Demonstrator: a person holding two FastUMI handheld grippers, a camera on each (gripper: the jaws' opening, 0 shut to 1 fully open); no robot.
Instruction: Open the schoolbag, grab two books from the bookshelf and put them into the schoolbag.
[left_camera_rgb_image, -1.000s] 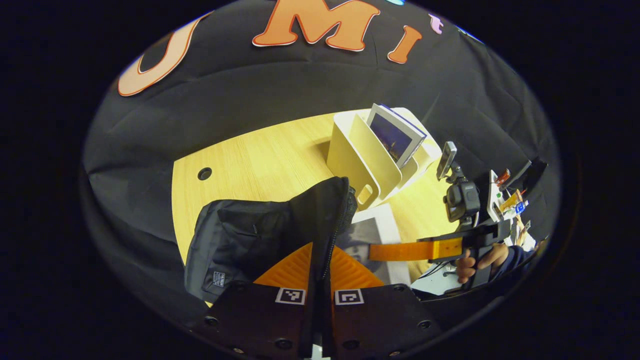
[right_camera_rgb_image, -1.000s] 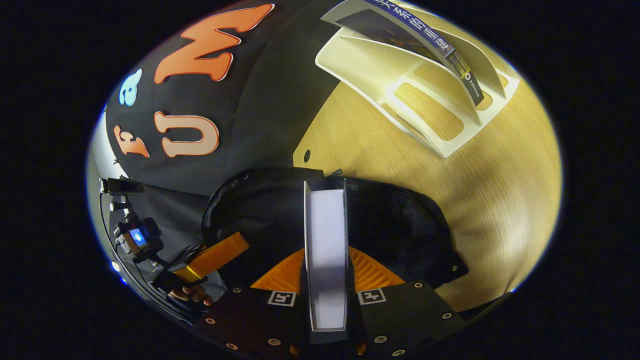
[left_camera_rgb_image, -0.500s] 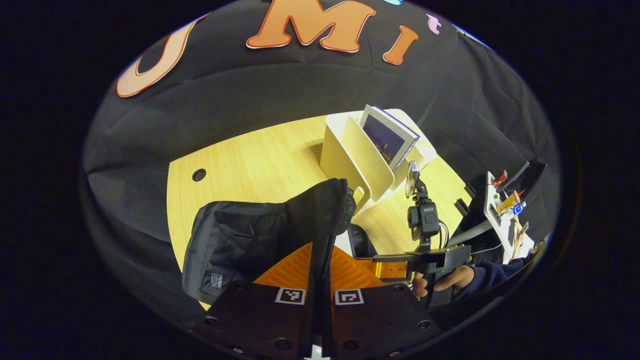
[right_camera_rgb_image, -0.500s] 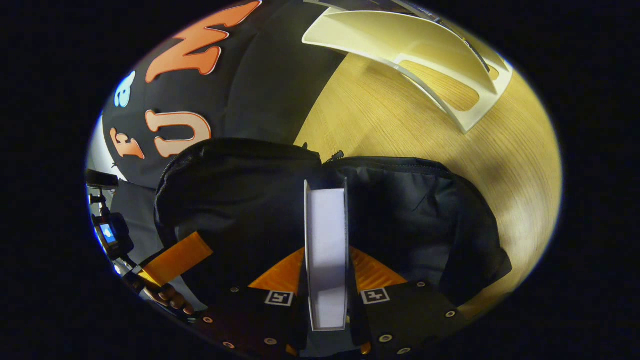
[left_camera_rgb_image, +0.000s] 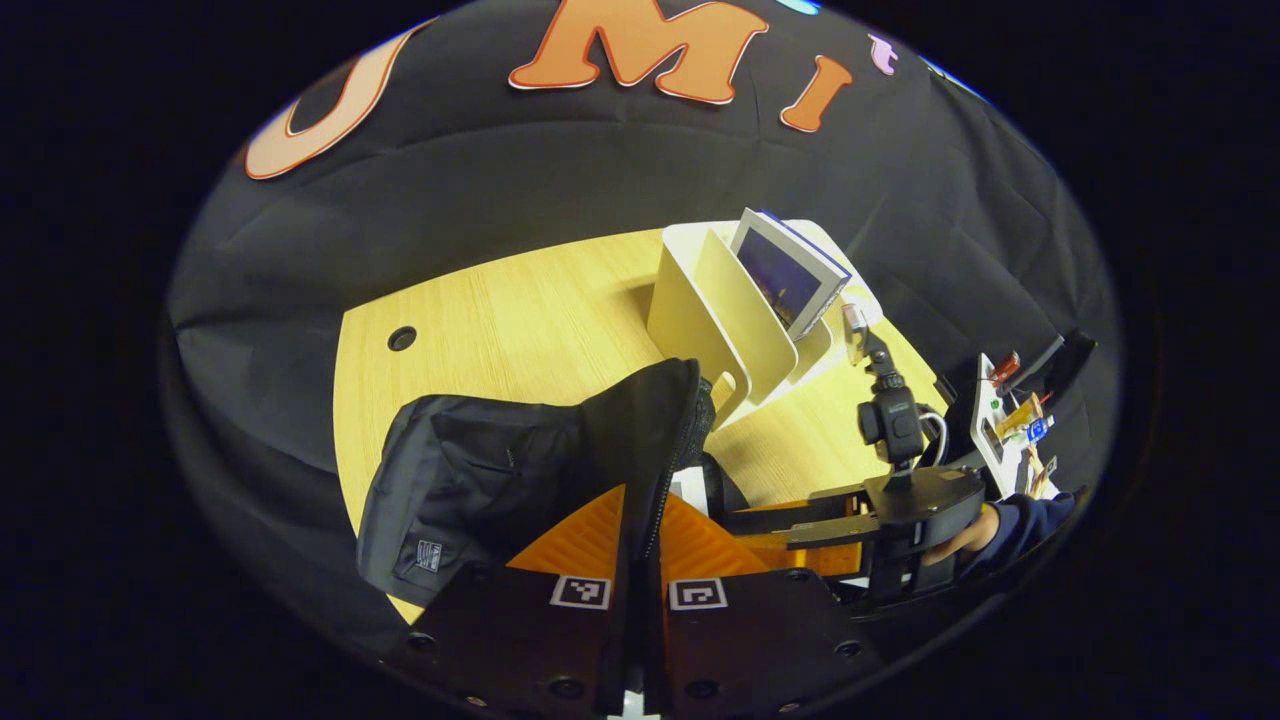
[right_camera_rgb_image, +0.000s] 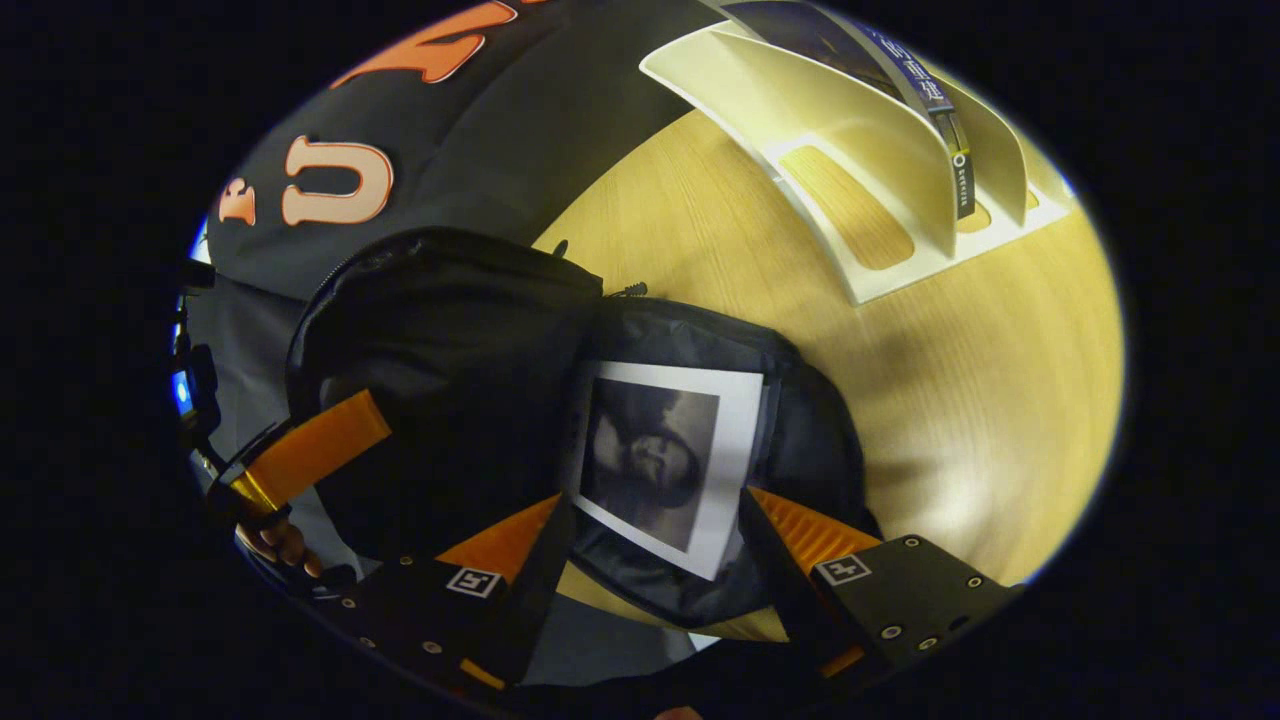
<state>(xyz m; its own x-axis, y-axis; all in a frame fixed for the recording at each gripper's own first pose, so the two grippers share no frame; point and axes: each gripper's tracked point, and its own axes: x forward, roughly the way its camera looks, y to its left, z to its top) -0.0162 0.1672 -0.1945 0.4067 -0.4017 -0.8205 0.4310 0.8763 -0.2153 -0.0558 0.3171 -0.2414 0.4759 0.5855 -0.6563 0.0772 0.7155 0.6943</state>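
A: Schoolbag (right_camera_rgb_image: 450, 340) contents?
B: One book (right_camera_rgb_image: 665, 465), lying flat inside; right gripper (right_camera_rgb_image: 650, 560) spread wide above it.
A: Bookshelf (left_camera_rgb_image: 720, 310)?
B: One book leaning upright. Left gripper (left_camera_rgb_image: 640, 540) clenched on the bag flap.

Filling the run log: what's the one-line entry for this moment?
left gripper: shut on bag flap, holding it up | right gripper: open | book: lying in bag | second book: on shelf

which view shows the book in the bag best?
Right gripper view: the book lies cover-up inside the open schoolbag, between the open right gripper fingers. Left gripper view gives just a white sliver behind the held flap.
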